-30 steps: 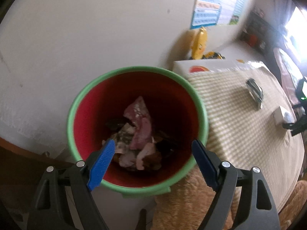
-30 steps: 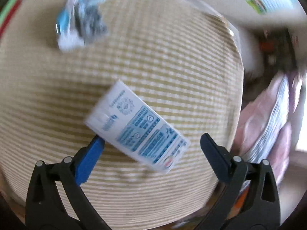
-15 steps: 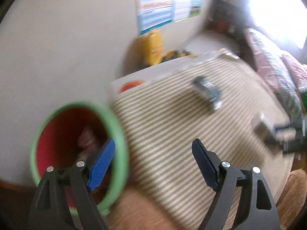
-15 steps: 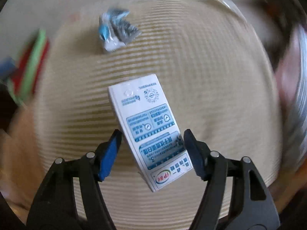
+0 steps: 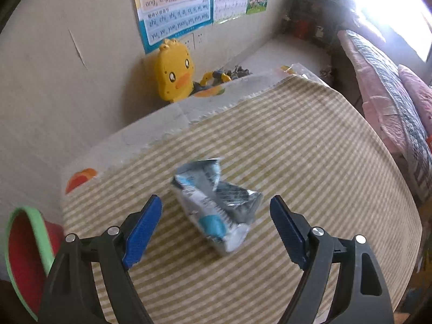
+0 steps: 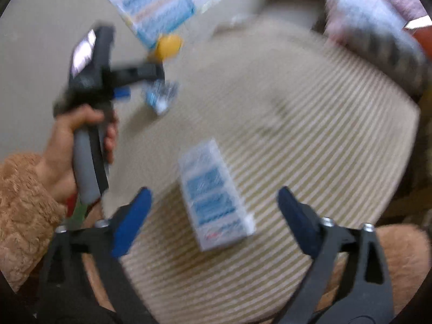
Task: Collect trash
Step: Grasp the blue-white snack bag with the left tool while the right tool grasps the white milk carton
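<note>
A crumpled silver and blue wrapper (image 5: 216, 205) lies on the striped tablecloth (image 5: 310, 162). My left gripper (image 5: 216, 228) is open, its blue pads on either side of the wrapper and a little above it. A white and blue carton (image 6: 214, 198) lies flat on the cloth in the right wrist view. My right gripper (image 6: 213, 213) is open around it, not touching. That blurred view also shows the left gripper (image 6: 121, 91) near the wrapper (image 6: 162, 97). The red bin with a green rim (image 5: 24, 253) is at the lower left of the table.
A yellow duck toy (image 5: 174, 71) and small toys stand against the wall behind the table. Posters (image 5: 175, 5) hang above. A bed with a quilt (image 5: 391, 102) is to the right. The table edge curves close at the right and front.
My left gripper swung from above the bin to the wrapper on the table. My right gripper, which had narrowed around the carton, has opened wide and pulled back; the carton lies on the cloth.
</note>
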`<action>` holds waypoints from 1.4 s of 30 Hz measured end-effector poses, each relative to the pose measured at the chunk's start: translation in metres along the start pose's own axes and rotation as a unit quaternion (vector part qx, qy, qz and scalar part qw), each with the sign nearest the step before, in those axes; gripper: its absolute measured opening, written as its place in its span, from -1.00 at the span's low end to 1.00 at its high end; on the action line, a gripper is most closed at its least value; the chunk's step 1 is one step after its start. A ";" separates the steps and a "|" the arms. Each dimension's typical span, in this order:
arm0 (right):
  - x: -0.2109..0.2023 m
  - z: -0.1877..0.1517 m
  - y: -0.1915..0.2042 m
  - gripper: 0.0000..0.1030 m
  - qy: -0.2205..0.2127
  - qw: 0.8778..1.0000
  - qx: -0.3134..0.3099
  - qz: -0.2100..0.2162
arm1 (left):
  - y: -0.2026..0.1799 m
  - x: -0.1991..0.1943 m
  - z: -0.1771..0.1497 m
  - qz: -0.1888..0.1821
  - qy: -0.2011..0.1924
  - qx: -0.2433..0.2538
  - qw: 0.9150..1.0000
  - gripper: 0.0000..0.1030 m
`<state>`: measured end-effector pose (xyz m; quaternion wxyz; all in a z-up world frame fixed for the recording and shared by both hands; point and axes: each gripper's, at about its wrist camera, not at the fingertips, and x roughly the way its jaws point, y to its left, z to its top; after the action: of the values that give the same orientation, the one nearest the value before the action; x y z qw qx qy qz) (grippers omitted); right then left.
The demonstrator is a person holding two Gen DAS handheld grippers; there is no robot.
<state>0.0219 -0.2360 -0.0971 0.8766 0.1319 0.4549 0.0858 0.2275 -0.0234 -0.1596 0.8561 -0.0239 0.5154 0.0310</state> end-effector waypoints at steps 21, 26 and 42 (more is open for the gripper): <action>0.021 -0.012 0.013 0.91 0.043 0.996 -0.017 0.071 | 0.003 0.034 0.002 0.005 0.066 -0.030 0.997 -0.48; 0.032 -0.014 0.020 0.91 0.055 0.997 -0.033 0.052 | 0.004 -0.007 -0.011 -0.025 0.031 0.021 0.999 -0.68; 0.080 -0.023 0.034 0.91 0.144 0.988 -0.050 0.013 | 0.076 -0.149 -0.109 -0.063 -0.051 0.017 0.997 -0.63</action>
<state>0.0479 -0.1784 -0.1615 0.8063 0.0798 0.5697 0.1377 0.0555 0.0405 -0.0796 0.8816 -0.0403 0.4693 -0.0305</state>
